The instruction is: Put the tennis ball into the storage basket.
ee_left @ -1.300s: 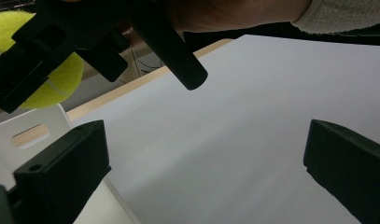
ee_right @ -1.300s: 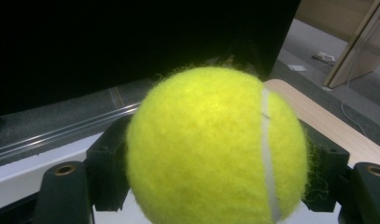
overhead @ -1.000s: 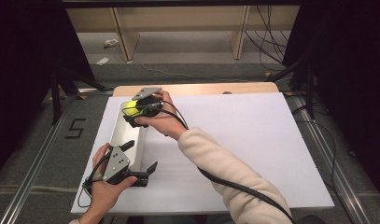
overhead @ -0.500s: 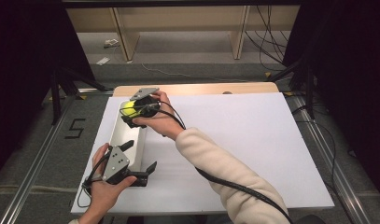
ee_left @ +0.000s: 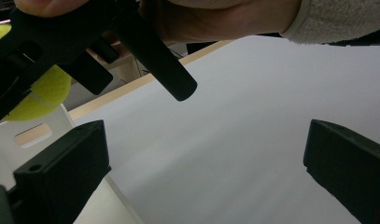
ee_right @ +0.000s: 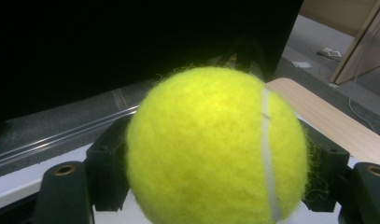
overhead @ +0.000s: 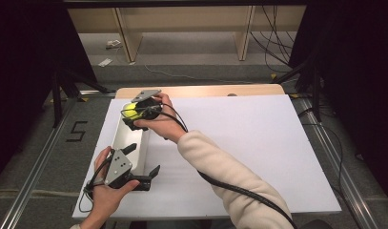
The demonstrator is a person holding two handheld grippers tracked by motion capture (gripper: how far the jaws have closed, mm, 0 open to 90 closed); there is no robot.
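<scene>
Yellow felt and a white seam: my right gripper view puts the tennis ball (ee_right: 215, 149) clamped between both jaws. From the high view I see the right gripper (overhead: 134, 113) holding it above the far end of the white tray (overhead: 127, 138). My left gripper (overhead: 141, 160) sits spread wide, holding nothing, at the tray's near end on the tabletop (overhead: 258, 143).

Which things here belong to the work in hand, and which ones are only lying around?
In the work:
- tennis ball, clamped in the right gripper
- white tray below it
- left gripper, jaws apart at the tray's near end

Lying about:
- scraps of paper on the floor
- loose cables beyond the table
</scene>
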